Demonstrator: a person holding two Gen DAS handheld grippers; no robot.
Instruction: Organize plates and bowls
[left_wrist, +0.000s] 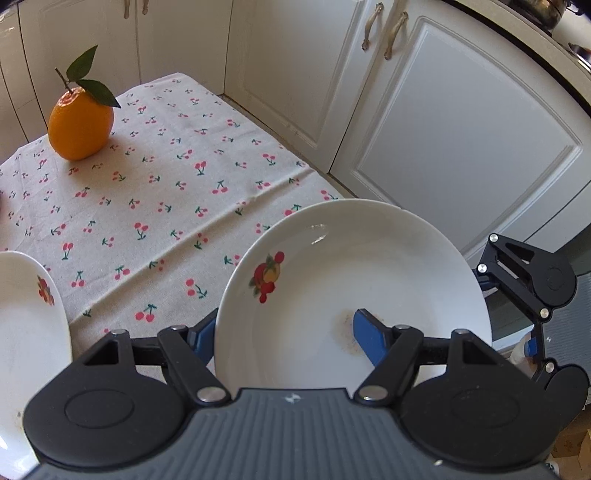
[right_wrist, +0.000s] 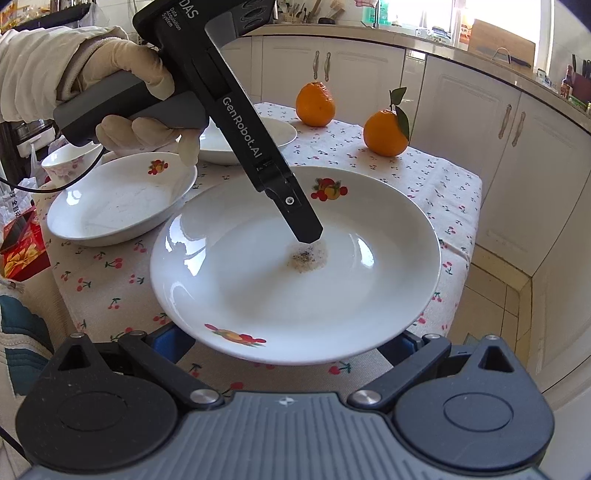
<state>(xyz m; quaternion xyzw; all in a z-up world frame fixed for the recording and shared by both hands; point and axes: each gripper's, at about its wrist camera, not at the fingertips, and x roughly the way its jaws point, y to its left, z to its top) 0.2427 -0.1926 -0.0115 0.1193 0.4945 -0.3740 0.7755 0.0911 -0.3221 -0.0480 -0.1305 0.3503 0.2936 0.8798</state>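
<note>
The plate (right_wrist: 295, 280) hides both right claw (right_wrist: 291, 341) fingertips; their grip is unclear.

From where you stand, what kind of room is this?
Most likely a home kitchen: white cabinets under a cluttered countertop, and a small table with a cherry-print cloth holding plates and oranges.

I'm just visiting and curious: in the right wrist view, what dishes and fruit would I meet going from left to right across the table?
Small floral cup → shallow dish with one fruit print → big plate with the crumb spot → orange without a leaf → orange with a leaf.
</note>
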